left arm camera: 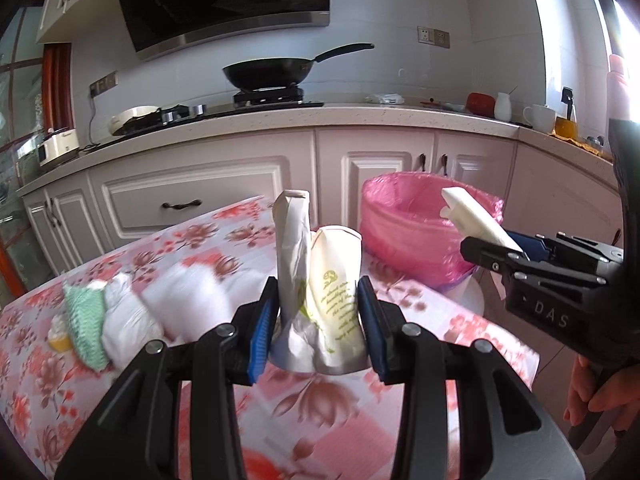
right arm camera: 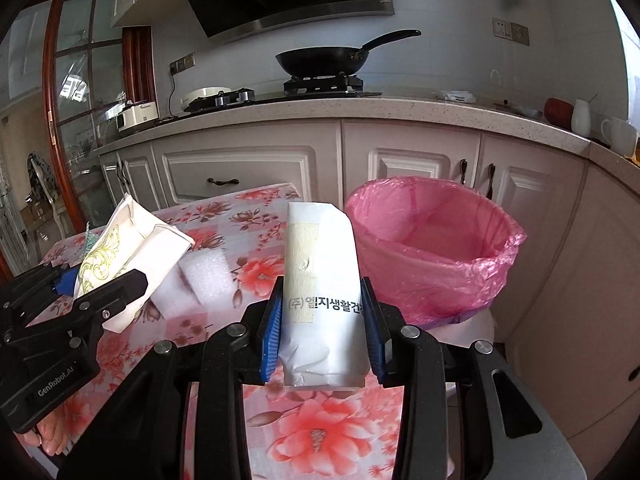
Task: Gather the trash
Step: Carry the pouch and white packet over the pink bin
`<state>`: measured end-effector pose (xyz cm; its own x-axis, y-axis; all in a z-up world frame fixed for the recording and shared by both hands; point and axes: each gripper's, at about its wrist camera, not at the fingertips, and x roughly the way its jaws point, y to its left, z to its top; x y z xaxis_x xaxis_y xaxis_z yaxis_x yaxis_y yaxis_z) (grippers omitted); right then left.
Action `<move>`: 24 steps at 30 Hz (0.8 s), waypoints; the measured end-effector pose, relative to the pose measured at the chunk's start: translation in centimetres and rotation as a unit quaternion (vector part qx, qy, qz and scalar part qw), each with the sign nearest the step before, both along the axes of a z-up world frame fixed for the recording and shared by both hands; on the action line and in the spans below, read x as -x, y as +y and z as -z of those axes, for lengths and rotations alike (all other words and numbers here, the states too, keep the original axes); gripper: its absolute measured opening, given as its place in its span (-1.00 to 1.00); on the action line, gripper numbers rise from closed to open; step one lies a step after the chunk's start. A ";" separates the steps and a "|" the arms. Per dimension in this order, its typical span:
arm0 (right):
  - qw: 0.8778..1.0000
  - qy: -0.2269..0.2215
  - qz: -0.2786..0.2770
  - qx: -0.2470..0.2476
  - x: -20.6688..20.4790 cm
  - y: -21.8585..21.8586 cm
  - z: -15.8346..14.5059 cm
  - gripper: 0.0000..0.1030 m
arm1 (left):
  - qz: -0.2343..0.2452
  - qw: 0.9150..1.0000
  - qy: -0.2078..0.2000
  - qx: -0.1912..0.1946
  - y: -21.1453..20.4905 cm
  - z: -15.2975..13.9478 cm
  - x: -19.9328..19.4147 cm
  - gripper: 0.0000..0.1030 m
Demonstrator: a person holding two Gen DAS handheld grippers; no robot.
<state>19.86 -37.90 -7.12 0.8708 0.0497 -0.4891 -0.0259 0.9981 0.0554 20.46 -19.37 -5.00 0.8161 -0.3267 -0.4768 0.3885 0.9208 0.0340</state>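
Pink liner: a pink plastic bag lines the bin (right arm camera: 432, 252), which stands just beside the far right corner of the floral-clothed counter (right arm camera: 320, 432), below the white kitchen cabinets (right arm camera: 240, 168).
Left gripper (left arm camera: 318, 332): its blue-padded fingers (left arm camera: 260, 332) pinch a crumpled white wrapper with green print (left arm camera: 332, 300), folded so two ends stand upright above the counter.
Right gripper (right arm camera: 320, 328): its fingers (right arm camera: 270, 332) clamp a white paper packet with black Korean lettering (right arm camera: 320, 280), held upright near the bin's rim but not over its mouth in the right wrist view.
From the left wrist view: the same packet (left arm camera: 476, 220) pokes out of the right gripper against the pink liner.
On the counter: white foam blocks (right arm camera: 200, 280) lie between the two grippers; a mint-green knitted cloth (left arm camera: 84, 316) and a white crumpled bag (left arm camera: 128, 320) sit at the left side, blurred.
Background: a black wok (right arm camera: 320, 60) rests on the stove on the kitchen worktop.
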 end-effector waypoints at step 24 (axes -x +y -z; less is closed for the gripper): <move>0.999 -0.011 0.035 0.010 -7.6 -10.8 -2.5 -0.31 | 0.054 0.998 0.017 0.020 -12.2 -2.8 -11.9 -0.24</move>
